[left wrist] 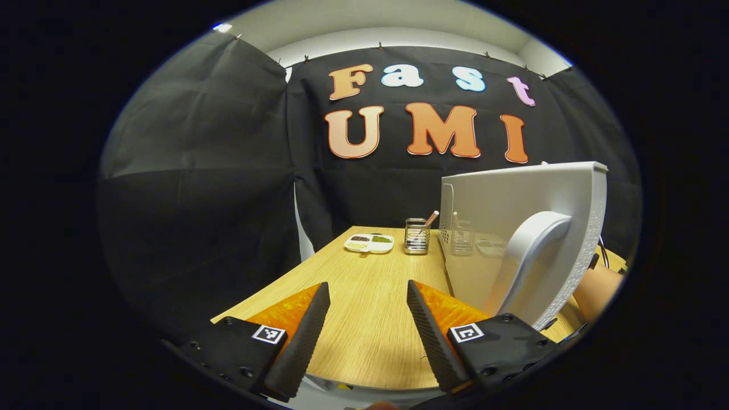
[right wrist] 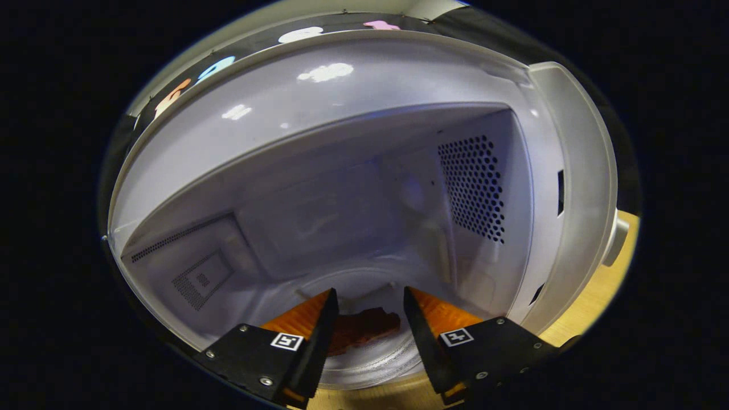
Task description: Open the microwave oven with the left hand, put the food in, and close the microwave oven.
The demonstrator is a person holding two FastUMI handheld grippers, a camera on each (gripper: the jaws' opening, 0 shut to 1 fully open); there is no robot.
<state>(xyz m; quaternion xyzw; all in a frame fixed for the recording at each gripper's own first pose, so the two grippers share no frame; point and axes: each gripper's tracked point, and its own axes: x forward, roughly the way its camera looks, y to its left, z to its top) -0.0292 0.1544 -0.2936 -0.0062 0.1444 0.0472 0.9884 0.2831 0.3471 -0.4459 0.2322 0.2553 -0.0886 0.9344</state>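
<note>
My right hand-held gripper (right wrist: 367, 316) is spread apart with the food (right wrist: 364, 329) lying between its fingers inside the microwave (right wrist: 319, 171), and my left hand-held gripper (left wrist: 367, 319) waits apart beside the open door (left wrist: 529, 250) to shut it.

- A light wood-grain counter (left wrist: 364, 319) fills the lower middle of the left gripper view.
- At its far end, frame centre, a white divided dish (left wrist: 369, 243) sits beside a metal utensil holder (left wrist: 417, 236).
- The white microwave oven (left wrist: 490, 228) stands right of centre.
</note>
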